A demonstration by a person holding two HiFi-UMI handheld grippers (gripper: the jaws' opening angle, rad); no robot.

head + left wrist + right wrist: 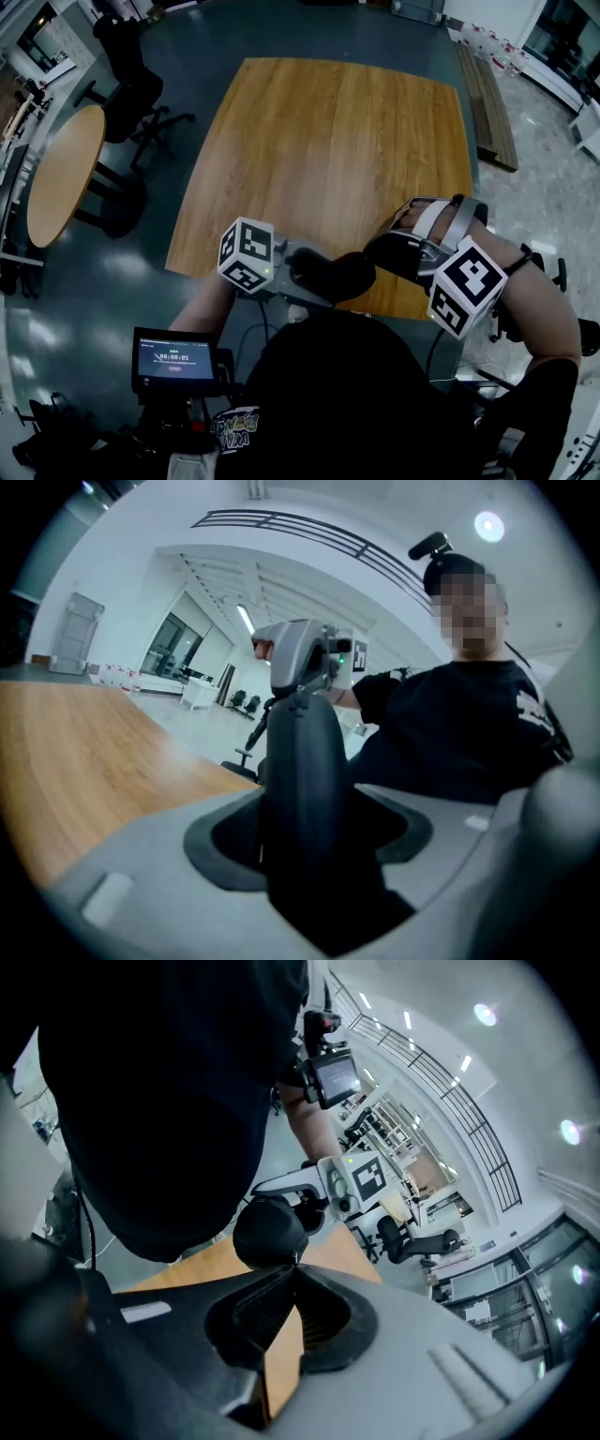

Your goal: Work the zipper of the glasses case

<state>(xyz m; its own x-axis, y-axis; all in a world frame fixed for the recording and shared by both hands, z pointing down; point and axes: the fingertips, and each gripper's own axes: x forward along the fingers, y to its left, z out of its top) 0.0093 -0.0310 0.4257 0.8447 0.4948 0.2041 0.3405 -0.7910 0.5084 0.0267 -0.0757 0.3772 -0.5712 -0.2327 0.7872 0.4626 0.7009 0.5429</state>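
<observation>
The glasses case (pixel 302 789), a dark, smooth, rounded pod, is up in the air by the near edge of the square wooden table (pixel 328 141). The left gripper (pixel 305 279) has its jaws spread wide and clamped around it, and I can't see what's inside. The right gripper (pixel 293 1269) has its ribbed jaws pinched fully together with the tips right at the case's end, but it's too small to tell whether they've got the zipper pull.

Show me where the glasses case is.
Head view, low centre: the glasses case hangs over the table's near edge, clamped in the left claw, the right claw at its other end.
</observation>
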